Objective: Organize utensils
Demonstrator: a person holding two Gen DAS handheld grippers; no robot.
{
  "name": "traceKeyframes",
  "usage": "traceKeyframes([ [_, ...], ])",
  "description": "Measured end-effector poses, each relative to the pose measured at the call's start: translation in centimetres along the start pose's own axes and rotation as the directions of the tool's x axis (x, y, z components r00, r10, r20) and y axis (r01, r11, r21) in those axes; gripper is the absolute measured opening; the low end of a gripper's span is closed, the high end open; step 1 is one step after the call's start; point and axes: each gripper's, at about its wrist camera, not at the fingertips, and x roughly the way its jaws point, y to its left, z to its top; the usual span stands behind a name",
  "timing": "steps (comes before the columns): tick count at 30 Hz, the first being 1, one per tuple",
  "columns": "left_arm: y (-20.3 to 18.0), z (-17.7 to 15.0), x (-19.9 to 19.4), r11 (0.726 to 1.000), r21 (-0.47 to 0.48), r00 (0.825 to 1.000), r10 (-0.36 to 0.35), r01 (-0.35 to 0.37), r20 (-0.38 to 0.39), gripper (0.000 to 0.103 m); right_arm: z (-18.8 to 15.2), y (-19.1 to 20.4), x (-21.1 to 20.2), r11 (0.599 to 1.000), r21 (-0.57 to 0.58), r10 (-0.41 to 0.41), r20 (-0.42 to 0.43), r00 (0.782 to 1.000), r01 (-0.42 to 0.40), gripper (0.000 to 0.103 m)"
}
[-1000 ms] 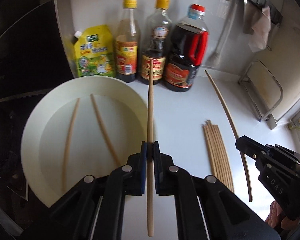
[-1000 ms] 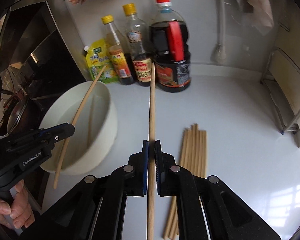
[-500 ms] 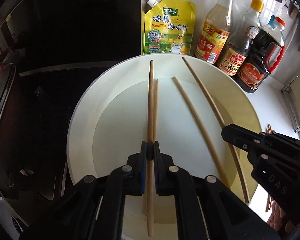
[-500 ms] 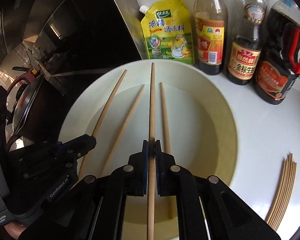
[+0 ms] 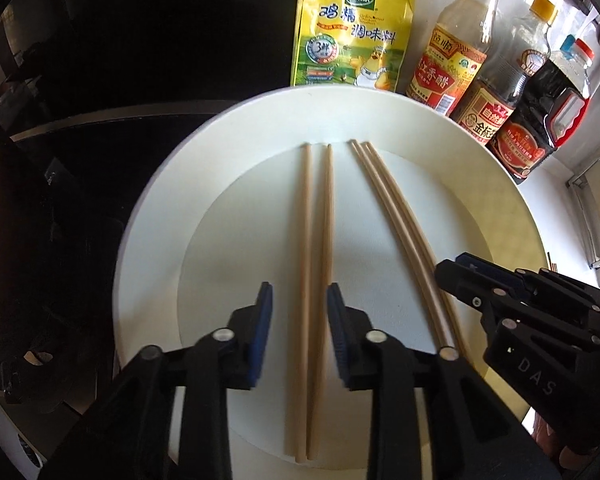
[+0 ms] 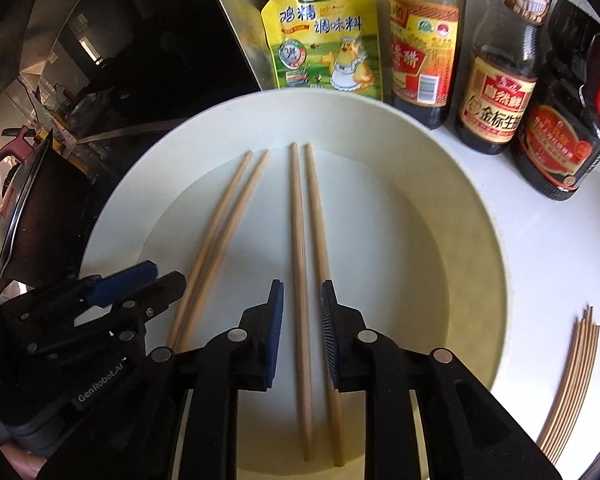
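The left gripper hangs at the bottom of the frame over a white bowl, its jaws just opened and clear of the two chopsticks lying between them on the bowl's floor. A second pair of chopsticks curves toward the lower right, where the right gripper reaches in. Along the top stand a yellow seasoning pouch and three sauce bottles.

Both grippers are black plastic linkages with silver pivot screws and blue ribbed pads; left gripper reads "GenRobot.AI", right gripper "DAS".
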Motion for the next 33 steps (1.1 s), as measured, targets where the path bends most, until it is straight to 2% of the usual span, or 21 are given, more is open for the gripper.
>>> traceKeyframes([
  [8, 0.7, -0.6, -1.7, 1.0, -0.012, 0.999, 0.011, -0.011, 0.031, 0.046, -1.0, -0.7, -1.5, 1.0, 0.013, 0.0, 0.017, 1.0, 0.0, 0.019],
  [16, -0.1, -2.0, -4.1, 1.0, -0.006, 0.998, -0.002, 0.003, 0.066, 0.052, -2.7, -0.9, -4.4, 1.0, 0.027, -0.004, 0.063, 0.998, 0.002, 0.021],
  [24, -3.4, -3.6, -6.6, 0.998, 0.049, 0.994, -0.04, 0.035, 0.102, 0.056, -6.0, -3.4, -8.8, 0.996, 0.086, -0.03, 0.124, 0.992, 0.02, 0.023],
  [33, -9.2, -5.5, -8.1, 0.989, 0.12, 0.989, -0.102, 0.088, 0.11, 0.057, -10.3, -8.0, -13.0, 0.986, 0.157, -0.088, 0.149, 0.985, 0.065, 0.023],
])
